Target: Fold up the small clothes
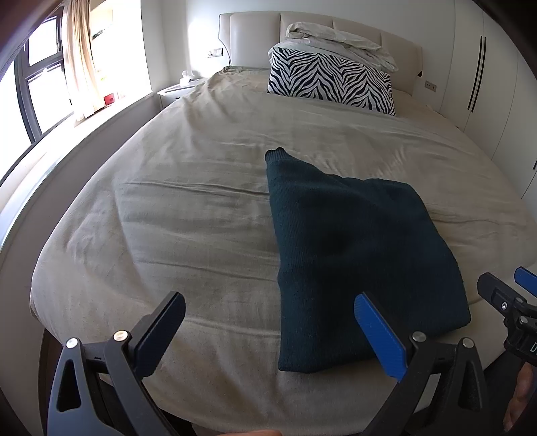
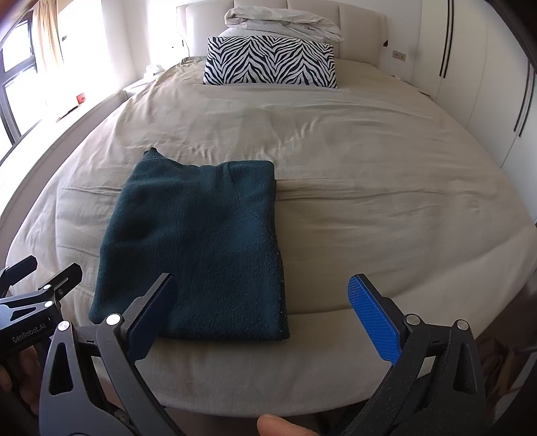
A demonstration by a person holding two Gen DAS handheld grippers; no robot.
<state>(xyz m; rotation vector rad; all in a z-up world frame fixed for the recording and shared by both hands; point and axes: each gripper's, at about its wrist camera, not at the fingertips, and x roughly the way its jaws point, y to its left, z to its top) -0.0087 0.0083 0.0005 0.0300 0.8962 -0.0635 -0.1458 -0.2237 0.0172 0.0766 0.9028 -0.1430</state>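
Observation:
A dark teal knit garment (image 1: pixel 352 255) lies folded into a rough rectangle near the foot of the beige bed (image 1: pixel 201 214). It also shows in the right wrist view (image 2: pixel 201 248), left of centre. My left gripper (image 1: pixel 268 322) is open and empty, held above the bed's near edge, its right finger over the garment's near corner. My right gripper (image 2: pixel 261 312) is open and empty, held above the garment's near right edge. Each gripper shows at the edge of the other's view.
A zebra-print pillow (image 2: pixel 270 62) and a bundled white duvet (image 2: pixel 285 21) sit at the headboard. A window with a curtain (image 1: pixel 77 57) is on the left, white wardrobe doors (image 2: pixel 470 84) on the right. The bed sheet (image 2: pixel 369 187) is wrinkled.

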